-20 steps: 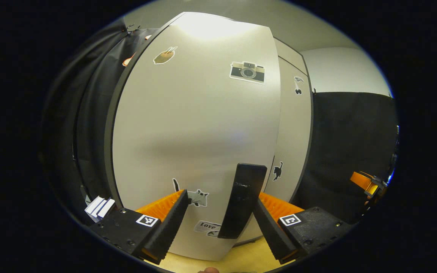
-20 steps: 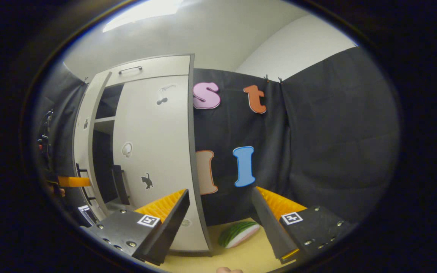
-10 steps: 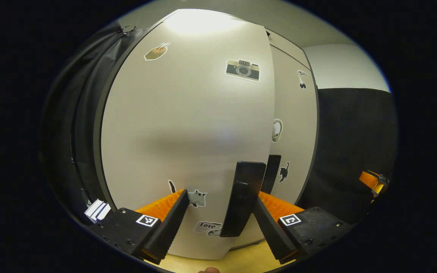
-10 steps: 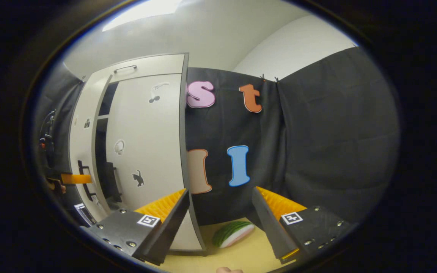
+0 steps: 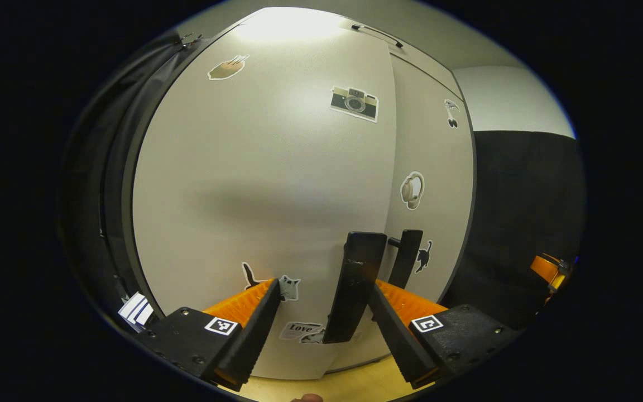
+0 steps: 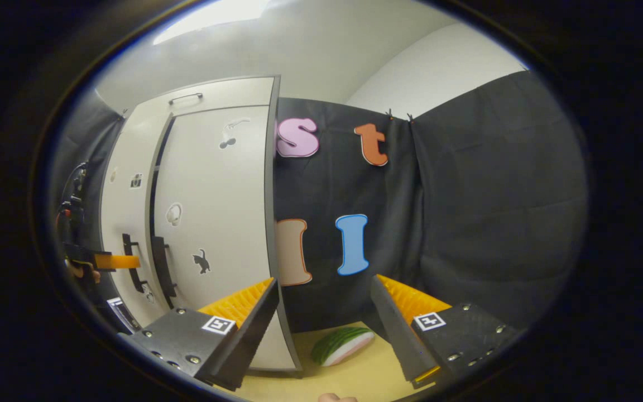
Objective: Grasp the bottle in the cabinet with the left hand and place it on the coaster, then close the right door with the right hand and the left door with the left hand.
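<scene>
In the left gripper view the left claw (image 5: 316, 329) is spread and pinches nothing, and the left door (image 5: 260, 190) stands directly in front of it, very close. The black handle (image 5: 355, 290) of this door is upright, its long axis from 6 to 12 o'clock, and it sits between the two fingers, nearer the one at 3 o'clock; I cannot tell if they touch. A narrow dark gap at the seam, visible in the right gripper view, suggests the left door is almost shut against the right door (image 6: 215, 223), so the last push goes straight ahead. The right claw (image 6: 324, 329) is also spread and empty, aimed beside the cabinet. I cannot say where the bottle and coaster are.
</scene>
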Demonstrator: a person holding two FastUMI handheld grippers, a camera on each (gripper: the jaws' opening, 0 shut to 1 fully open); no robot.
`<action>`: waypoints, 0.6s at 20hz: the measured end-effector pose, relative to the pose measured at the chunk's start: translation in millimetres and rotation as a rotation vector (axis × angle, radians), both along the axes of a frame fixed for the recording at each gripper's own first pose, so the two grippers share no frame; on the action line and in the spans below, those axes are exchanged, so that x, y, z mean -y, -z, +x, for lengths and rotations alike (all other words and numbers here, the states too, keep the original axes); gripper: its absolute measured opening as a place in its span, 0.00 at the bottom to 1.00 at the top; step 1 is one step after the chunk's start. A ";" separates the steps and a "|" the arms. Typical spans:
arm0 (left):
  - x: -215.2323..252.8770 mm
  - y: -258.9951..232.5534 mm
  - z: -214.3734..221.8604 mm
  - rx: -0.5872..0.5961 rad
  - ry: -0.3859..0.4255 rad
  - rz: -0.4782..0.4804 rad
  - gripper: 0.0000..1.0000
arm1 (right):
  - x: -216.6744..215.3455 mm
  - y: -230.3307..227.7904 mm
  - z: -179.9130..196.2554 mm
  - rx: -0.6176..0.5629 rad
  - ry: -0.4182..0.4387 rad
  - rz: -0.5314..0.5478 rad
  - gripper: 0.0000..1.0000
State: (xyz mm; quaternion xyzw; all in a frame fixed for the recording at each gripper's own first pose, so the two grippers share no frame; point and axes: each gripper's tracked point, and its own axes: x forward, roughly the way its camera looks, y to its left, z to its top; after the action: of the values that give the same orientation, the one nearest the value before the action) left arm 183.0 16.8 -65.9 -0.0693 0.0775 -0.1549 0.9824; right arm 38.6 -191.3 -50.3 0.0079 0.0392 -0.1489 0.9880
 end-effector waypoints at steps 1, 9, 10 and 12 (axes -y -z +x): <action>-0.1 0.7 0.8 0.000 0.001 0.003 0.97 | 0.3 0.1 0.9 0.002 -0.001 -0.001 1.00; 1.4 0.8 7.1 -0.002 -0.007 -0.002 0.98 | 3.1 2.3 6.5 0.004 0.004 -0.005 1.00; 1.3 1.5 7.8 -0.001 -0.006 -0.001 0.97 | 3.5 1.7 7.8 0.004 0.004 -0.006 1.00; 1.7 1.5 9.2 -0.001 -0.005 -0.004 0.97 | 3.9 2.3 7.8 0.004 0.003 -0.006 1.00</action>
State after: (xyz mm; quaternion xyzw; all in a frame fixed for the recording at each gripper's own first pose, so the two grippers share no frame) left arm 192.2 15.0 -67.4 -0.0717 0.0775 -0.1528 0.9826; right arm 46.4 -195.1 -52.6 0.0055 0.0370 -0.1506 0.9879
